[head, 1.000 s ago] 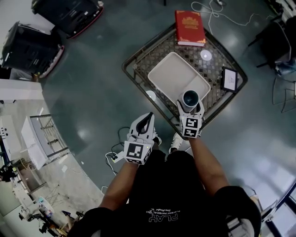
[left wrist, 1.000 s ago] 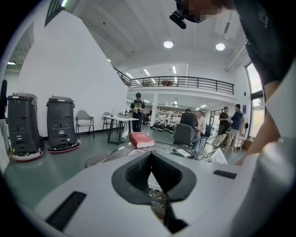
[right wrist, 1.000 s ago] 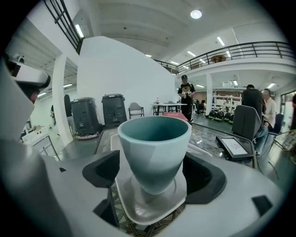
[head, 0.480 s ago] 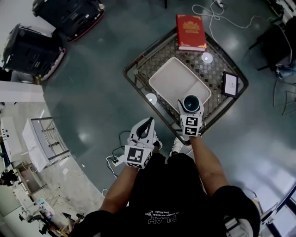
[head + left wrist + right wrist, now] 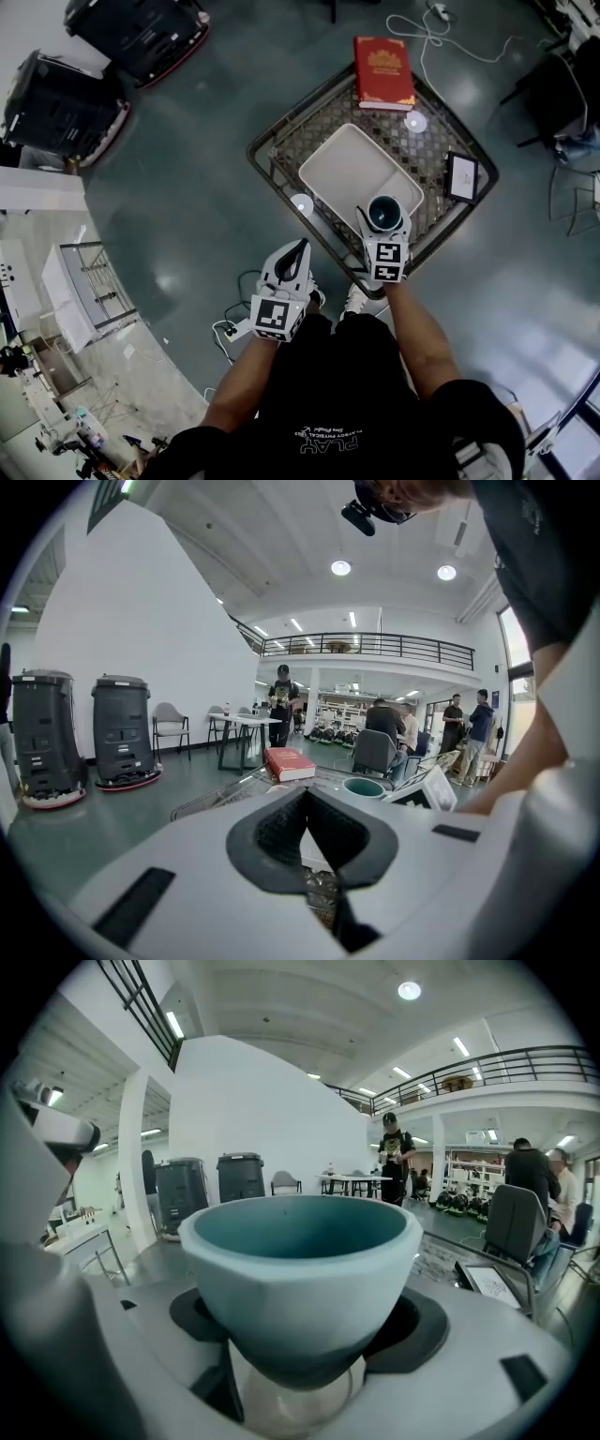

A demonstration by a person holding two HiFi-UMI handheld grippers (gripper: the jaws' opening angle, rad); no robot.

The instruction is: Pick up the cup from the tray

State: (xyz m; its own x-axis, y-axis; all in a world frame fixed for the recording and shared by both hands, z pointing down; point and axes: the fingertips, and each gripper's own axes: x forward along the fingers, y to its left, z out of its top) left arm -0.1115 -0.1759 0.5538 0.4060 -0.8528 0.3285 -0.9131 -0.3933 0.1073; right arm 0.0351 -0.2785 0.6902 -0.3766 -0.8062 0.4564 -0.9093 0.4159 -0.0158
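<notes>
Right gripper [image 5: 385, 223]: jaws grasping the teal cup [image 5: 300, 1269] low on its body, over the near right corner of the tray [image 5: 345, 161]. Left gripper [image 5: 301, 246]: jaws clenched, empty. Judged step: lift. Next move calls for a straight, level raise.

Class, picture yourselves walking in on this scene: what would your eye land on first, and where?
The teal cup clamped in the right gripper, at the near corner of the white tray. Next, the red book at the far edge of the mesh table.
</notes>
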